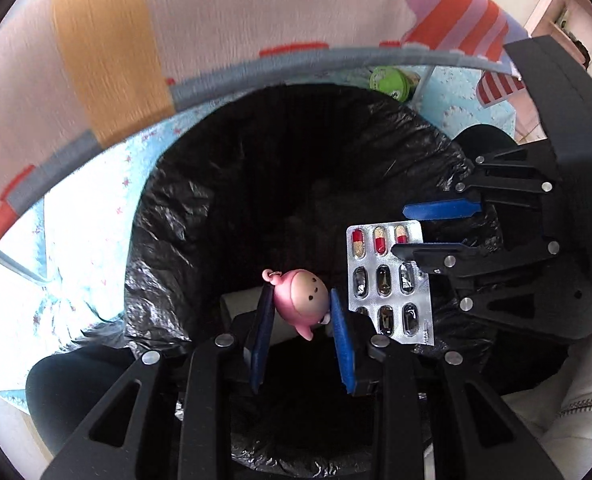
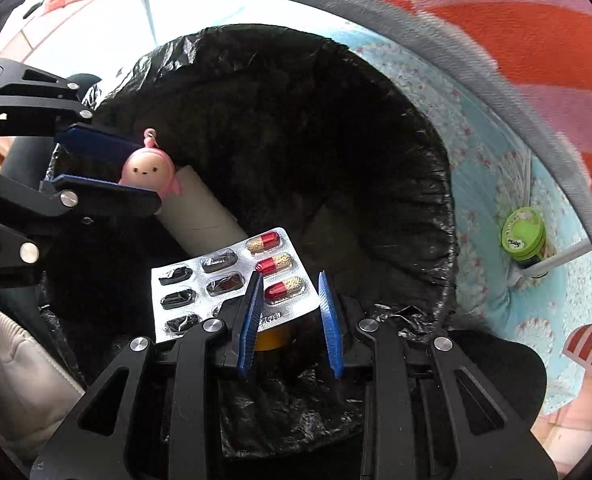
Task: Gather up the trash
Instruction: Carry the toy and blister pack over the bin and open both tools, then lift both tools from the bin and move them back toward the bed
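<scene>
A bin lined with a black bag (image 1: 255, 184) fills both views (image 2: 296, 120). My left gripper (image 1: 302, 304) holds a pink round toy figure (image 1: 302, 300) between its blue fingers over the bin mouth; the toy also shows in the right wrist view (image 2: 147, 168). My right gripper (image 2: 289, 292) is open over the bin, and a silver blister pack of red capsules (image 2: 231, 276) lies between and under its fingers, touching the left one. The pack shows beside the right gripper in the left wrist view (image 1: 392, 280).
A cardboard tube (image 2: 203, 212) and a yellow object (image 2: 271, 338) lie inside the bin. A green-lidded jar (image 2: 524, 240) sits on the light blue floral cloth (image 2: 492, 200) beyond the bin. A striped rug (image 1: 456, 16) lies farther out.
</scene>
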`<state>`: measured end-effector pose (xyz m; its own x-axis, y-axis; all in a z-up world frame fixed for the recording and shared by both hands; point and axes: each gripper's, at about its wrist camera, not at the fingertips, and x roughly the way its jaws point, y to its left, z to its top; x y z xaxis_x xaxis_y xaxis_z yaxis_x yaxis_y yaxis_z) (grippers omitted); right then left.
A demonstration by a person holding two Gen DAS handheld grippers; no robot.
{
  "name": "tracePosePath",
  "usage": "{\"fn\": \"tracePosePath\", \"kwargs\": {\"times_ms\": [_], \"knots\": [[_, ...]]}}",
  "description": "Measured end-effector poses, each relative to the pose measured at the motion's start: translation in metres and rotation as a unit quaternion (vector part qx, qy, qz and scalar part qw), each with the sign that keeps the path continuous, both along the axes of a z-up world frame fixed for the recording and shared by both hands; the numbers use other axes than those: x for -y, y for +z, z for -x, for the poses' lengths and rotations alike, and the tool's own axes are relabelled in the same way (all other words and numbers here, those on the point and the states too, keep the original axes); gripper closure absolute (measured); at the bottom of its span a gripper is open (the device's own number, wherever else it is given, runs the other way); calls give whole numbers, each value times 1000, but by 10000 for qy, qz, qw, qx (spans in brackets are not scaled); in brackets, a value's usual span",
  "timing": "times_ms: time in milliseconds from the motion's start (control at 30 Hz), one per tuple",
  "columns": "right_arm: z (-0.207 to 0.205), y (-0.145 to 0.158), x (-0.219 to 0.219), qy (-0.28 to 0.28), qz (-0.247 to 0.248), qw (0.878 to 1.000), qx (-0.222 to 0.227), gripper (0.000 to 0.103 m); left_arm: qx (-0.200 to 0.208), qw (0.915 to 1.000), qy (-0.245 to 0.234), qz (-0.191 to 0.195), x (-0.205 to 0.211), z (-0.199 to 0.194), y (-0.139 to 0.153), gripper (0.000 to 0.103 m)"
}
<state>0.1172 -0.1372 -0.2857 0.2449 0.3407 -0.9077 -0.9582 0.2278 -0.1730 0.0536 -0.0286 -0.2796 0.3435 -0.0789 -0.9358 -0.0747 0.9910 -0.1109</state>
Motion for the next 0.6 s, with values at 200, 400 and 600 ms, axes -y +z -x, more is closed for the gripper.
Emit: {"fn": "tracePosePath", "kwargs": {"times_ms": [200,400,600], "knots": [[-4,5,-4,10,-2,10000,-27,74,-62,10000,-54,35,2,0,-5,76],[-6,5,-2,41,-65,9999,-126,63,-15,10000,-66,49,5,-2,-2,75],[-4,17,0,54,-220,9996,-143,62,161,9997,-86,136,1,0,16,75]]}}
